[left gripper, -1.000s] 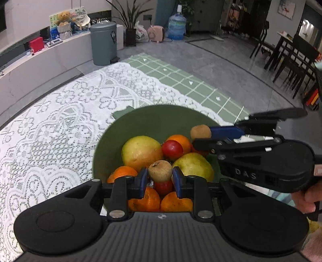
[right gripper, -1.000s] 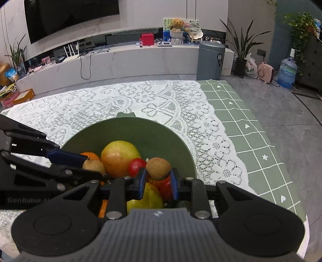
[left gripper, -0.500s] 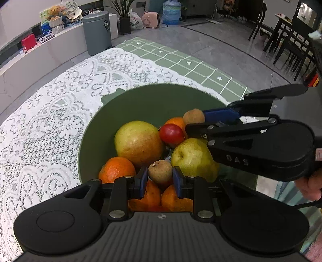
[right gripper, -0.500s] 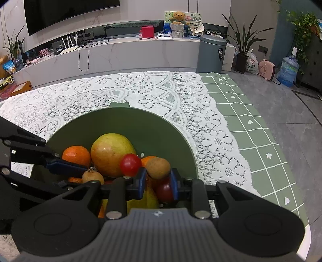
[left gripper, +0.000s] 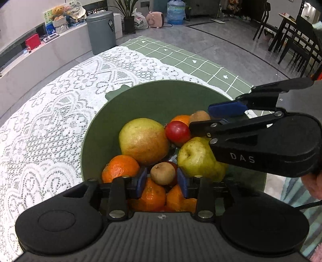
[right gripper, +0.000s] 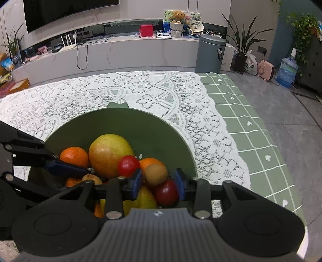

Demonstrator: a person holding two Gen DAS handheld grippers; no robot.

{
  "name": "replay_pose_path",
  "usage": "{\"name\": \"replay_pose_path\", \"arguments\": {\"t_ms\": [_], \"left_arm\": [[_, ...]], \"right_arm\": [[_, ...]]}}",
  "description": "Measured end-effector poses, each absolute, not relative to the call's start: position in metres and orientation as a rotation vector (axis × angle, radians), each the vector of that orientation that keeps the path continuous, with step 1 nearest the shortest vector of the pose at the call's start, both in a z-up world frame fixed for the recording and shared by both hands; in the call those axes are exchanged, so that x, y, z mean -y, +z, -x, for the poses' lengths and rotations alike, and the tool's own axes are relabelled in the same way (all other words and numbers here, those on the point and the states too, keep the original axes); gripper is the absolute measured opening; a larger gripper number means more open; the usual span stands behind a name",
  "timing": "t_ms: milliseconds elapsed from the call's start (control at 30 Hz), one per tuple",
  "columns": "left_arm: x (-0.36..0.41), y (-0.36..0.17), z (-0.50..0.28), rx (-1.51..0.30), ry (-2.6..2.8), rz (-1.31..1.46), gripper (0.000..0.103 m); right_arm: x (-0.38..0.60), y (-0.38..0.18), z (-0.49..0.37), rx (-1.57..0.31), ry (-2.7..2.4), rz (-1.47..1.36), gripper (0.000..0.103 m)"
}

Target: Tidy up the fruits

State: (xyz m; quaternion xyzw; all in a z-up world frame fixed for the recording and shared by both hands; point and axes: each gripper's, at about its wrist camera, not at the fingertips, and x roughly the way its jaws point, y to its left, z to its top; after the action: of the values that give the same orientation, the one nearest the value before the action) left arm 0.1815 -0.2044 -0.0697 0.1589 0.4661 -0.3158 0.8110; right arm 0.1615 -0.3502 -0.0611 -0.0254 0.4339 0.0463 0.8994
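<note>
Brown kiwis (left gripper: 162, 173) (right gripper: 156, 171) sit between both our grippers' (left gripper: 162, 182) (right gripper: 157, 183) parted pads over the green bowl (left gripper: 157, 100); we judge 2 releases underway, then we lift clear gently.

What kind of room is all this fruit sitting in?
Most likely a home living room: a wall television above a long low console, houseplants, and a lace-covered table holding the green fruit bowl.
</note>
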Motion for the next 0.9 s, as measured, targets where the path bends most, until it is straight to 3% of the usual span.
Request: {"name": "replay_pose_path", "arguments": {"t_ms": [133, 200, 300, 567, 667, 900], "left_arm": [[0.205, -0.067, -0.179, -1.001, -0.677, -0.336, 0.048], [0.203, -0.064, -0.177, -0.997, -0.680, -0.327, 0.053], [0.199, -0.055, -0.173, -0.971, -0.697, -0.304, 0.069], [0.178, -0.020, -0.156, -0.874, -0.706, -0.278, 0.072], [0.167, -0.006, -0.151, -0.836, -0.689, -0.249, 0.075], [0.132, 0.025, -0.139, -0.702, -0.577, -0.194, 0.084]], "right_arm": [[0.350, -0.057, -0.163, -0.905, 0.106, 0.052, 0.038], [0.350, -0.052, -0.161, -0.894, 0.107, 0.053, 0.053], [0.346, -0.043, -0.157, -0.873, 0.110, 0.063, 0.064], [0.345, -0.012, -0.140, -0.811, 0.093, 0.065, 0.070], [0.345, 0.004, -0.130, -0.774, 0.082, 0.042, 0.082], [0.334, 0.036, -0.102, -0.693, 0.056, 0.014, 0.090]]}}
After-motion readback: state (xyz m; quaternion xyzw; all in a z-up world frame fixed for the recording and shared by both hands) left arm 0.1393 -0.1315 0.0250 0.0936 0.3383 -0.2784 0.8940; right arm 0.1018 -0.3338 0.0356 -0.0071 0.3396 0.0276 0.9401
